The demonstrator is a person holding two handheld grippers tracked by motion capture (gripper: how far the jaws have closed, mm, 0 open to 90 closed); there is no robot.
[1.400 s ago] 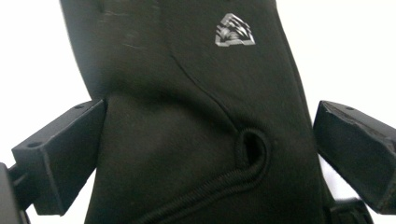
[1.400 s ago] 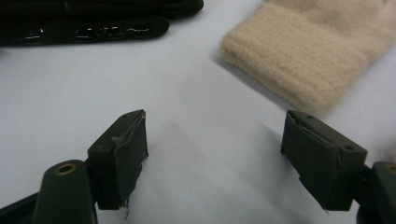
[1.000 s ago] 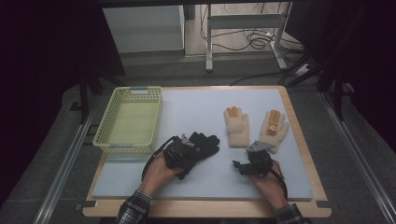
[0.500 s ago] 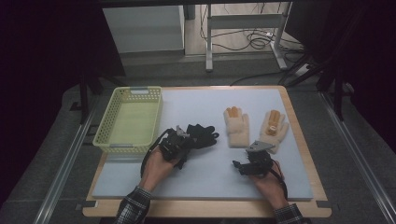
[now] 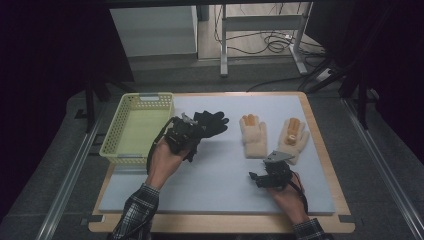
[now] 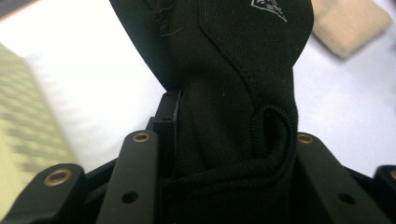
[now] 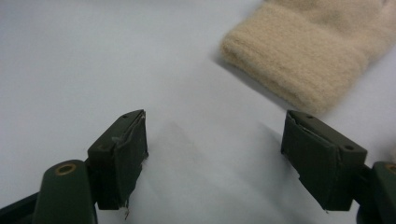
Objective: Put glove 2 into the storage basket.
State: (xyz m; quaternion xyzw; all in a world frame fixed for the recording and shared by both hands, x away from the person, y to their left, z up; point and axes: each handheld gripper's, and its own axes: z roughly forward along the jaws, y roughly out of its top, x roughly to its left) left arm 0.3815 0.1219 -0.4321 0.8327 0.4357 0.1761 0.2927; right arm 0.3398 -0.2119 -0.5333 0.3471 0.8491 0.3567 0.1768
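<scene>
Black knit fabric glove with ribbed cuff and small pale logo, pinched at the cuff, bunched and lifted off the pale blue mat. Left of centre in the high view, fingers splayed toward upper right, just right of the yellow-green basket.

We see the left gripper lifting off the mat and drifting toward the basket, its jaws just closed on the black gloves, which now hang clear of the mat, bunched between the jaws.
</scene>
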